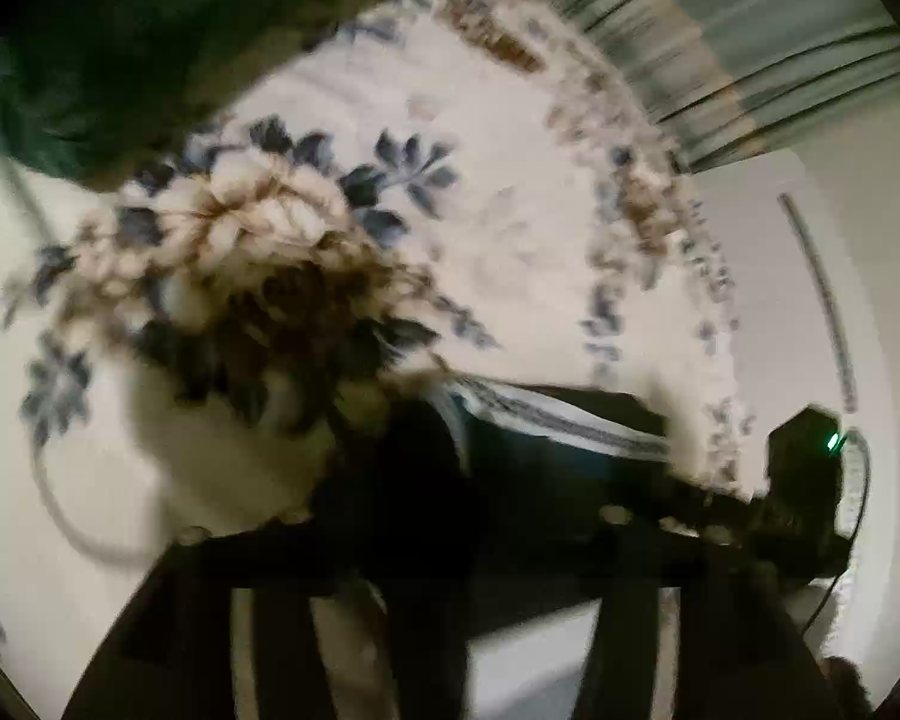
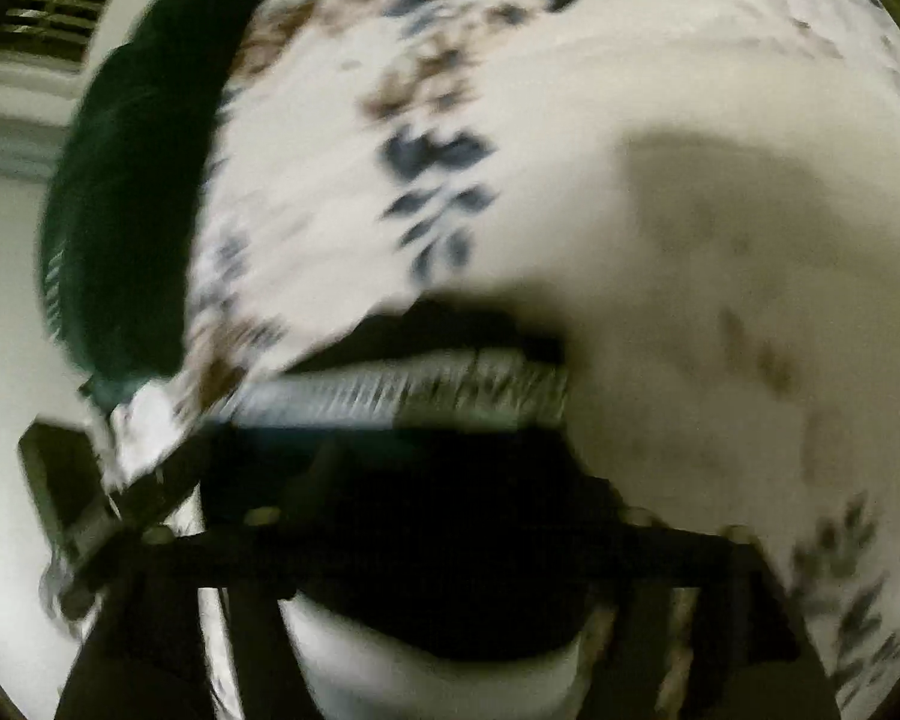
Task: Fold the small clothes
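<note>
A small dark garment [image 1: 546,468] with a white patterned waistband [image 1: 570,420] hangs stretched between my two grippers above a floral bedspread [image 1: 498,180]. My left gripper [image 1: 414,450] is shut on one end of it. In the right wrist view the same garment [image 2: 402,492] and its waistband [image 2: 414,396] fill the lower middle, and my right gripper [image 2: 438,480] is shut on its other end. The other gripper's black body [image 1: 804,462] shows at the right of the left wrist view. Both views are blurred.
A dark green cloth [image 2: 132,192] lies on the bedspread's edge; it also shows top left in the left wrist view [image 1: 126,42]. A striped curtain [image 1: 750,48] hangs beyond the bed. A thin cable [image 1: 66,516] loops at the left.
</note>
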A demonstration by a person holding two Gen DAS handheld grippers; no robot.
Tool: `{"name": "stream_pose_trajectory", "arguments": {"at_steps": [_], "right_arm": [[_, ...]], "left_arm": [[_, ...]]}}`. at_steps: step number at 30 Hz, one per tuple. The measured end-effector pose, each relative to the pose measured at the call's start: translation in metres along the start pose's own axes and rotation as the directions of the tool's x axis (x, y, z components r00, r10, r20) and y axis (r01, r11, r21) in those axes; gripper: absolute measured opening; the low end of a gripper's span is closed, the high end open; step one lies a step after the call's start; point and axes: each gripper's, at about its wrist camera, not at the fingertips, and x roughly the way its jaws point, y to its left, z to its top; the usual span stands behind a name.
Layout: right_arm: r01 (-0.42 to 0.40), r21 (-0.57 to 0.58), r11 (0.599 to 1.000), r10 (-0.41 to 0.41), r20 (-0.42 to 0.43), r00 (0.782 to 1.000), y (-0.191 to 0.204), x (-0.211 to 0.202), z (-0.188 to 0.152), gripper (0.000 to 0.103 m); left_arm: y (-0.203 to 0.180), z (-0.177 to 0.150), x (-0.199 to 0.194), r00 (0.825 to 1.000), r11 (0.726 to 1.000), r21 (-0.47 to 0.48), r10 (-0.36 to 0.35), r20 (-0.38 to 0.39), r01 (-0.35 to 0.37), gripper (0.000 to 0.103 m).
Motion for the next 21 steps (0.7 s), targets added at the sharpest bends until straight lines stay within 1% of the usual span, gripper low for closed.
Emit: {"name": "stream_pose_trajectory", "arguments": {"at_steps": [1,2,3,4,5,6,7,8,10,12,13,14,15,16,17,19,21], "right_arm": [[-0.005,-0.019,1.0,0.005,0.004,1.0,0.002,-0.011,-0.016,0.071],[-0.005,-0.036,0.999,0.005,0.014,1.0,0.003,-0.021,-0.03,0.071],[-0.006,-0.044,0.999,0.007,0.022,1.0,0.003,-0.03,-0.043,0.074],[-0.032,-0.029,0.999,0.033,0.008,0.999,-0.001,-0.04,-0.064,0.076],[-0.072,0.001,0.997,0.072,-0.009,0.997,-0.006,-0.046,-0.08,0.076],[-0.09,0.02,0.996,0.091,-0.023,0.996,-0.007,-0.05,-0.097,0.076],[-0.1,0.018,0.995,0.1,-0.05,0.994,-0.007,-0.055,-0.119,0.076],[-0.098,0.004,0.995,0.098,-0.076,0.992,-0.004,-0.059,-0.137,0.076],[-0.083,0.016,0.996,0.084,-0.126,0.988,-0.005,-0.066,-0.18,0.076],[-0.076,0.052,0.996,0.085,-0.195,0.977,-0.011,-0.071,-0.223,0.076],[-0.066,0.062,0.996,0.078,-0.218,0.973,-0.014,-0.074,-0.243,0.076],[-0.044,0.077,0.996,0.062,-0.255,0.965,-0.021,-0.077,-0.277,0.076],[-0.034,0.094,0.995,0.06,-0.28,0.958,-0.026,-0.078,-0.299,0.076],[-0.026,0.131,0.991,0.066,-0.312,0.948,-0.034,-0.078,-0.331,0.076],[-0.02,0.16,0.987,0.073,-0.333,0.94,-0.041,-0.077,-0.355,0.076],[0.015,0.217,0.976,0.068,-0.371,0.926,-0.059,-0.069,-0.401,0.076],[0.049,0.247,0.968,0.052,-0.388,0.92,-0.076,-0.061,-0.437,0.076]], "left_arm": [[-0.004,-0.011,-0.017,1.0,1.0,0.001,-0.024,0.019,0.024,0.053],[-0.005,-0.02,-0.026,0.999,0.999,0.0,-0.032,0.029,0.032,0.053],[-0.009,-0.038,-0.044,0.998,0.999,0.007,-0.046,0.039,0.045,0.053],[-0.012,-0.053,-0.056,0.998,0.999,0.023,-0.05,0.043,0.049,0.053],[-0.017,-0.078,-0.076,0.998,0.999,0.049,-0.026,0.049,0.024,0.053],[-0.018,-0.095,-0.088,0.999,0.999,0.051,-0.015,0.048,0.012,0.053],[-0.018,-0.119,-0.102,1.0,0.999,0.04,-0.014,0.028,0.013,0.053],[-0.018,-0.134,-0.109,1.0,0.999,0.035,-0.008,0.011,0.008,0.053],[-0.015,-0.176,-0.127,0.999,0.999,0.021,0.047,-0.023,-0.046,0.053],[-0.006,-0.224,-0.139,0.991,0.996,-0.015,0.088,-0.1,-0.09,0.053],[-0.002,-0.241,-0.141,0.988,0.995,-0.034,0.093,-0.122,-0.098,0.053],[0.003,-0.263,-0.145,0.983,0.993,-0.052,0.097,-0.157,-0.106,0.053],[0.011,-0.29,-0.147,0.973,0.989,-0.078,0.109,-0.202,-0.127,0.053],[0.015,-0.303,-0.148,0.969,0.987,-0.092,0.111,-0.219,-0.133,0.053],[0.023,-0.326,-0.148,0.962,0.983,-0.11,0.115,-0.249,-0.146,0.053],[0.032,-0.352,-0.141,0.944,0.979,-0.107,0.135,-0.303,-0.174,0.053],[0.042,-0.38,-0.127,0.929,0.98,-0.109,0.121,-0.351,-0.169,0.053]]}}
